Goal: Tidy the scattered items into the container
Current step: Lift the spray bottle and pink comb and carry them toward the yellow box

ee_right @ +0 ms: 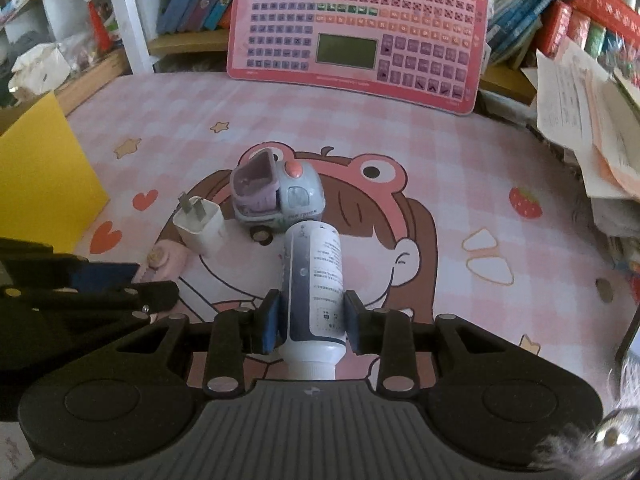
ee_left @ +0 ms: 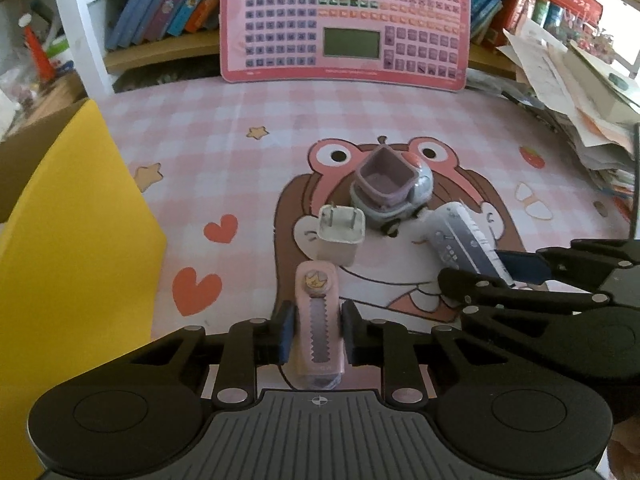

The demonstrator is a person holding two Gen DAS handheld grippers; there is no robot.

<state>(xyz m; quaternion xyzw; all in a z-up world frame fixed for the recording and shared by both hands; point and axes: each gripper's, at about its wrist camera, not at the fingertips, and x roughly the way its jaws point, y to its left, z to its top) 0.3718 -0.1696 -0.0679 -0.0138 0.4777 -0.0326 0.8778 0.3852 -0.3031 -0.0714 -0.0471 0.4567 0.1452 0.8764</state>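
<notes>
My left gripper (ee_left: pixel 316 330) has its blue pads on either side of a pink utility knife (ee_left: pixel 318 320) that lies on the pink cartoon mat (ee_left: pixel 224 148); the pads look closed on it. My right gripper (ee_right: pixel 310 322) is shut on a white bottle with a dark label (ee_right: pixel 316 280), which also shows in the left wrist view (ee_left: pixel 464 236). A white plug charger (ee_left: pixel 340 234) and a small toy truck (ee_left: pixel 390 190) lie just beyond. The yellow container (ee_left: pixel 76 240) stands at the left; it also shows in the right wrist view (ee_right: pixel 40 184).
A pink toy keyboard board (ee_left: pixel 344 20) leans against the bookshelf at the back. A stack of papers and books (ee_left: pixel 580 92) fills the right side. Shelves with clutter (ee_right: pixel 48 40) stand at the far left.
</notes>
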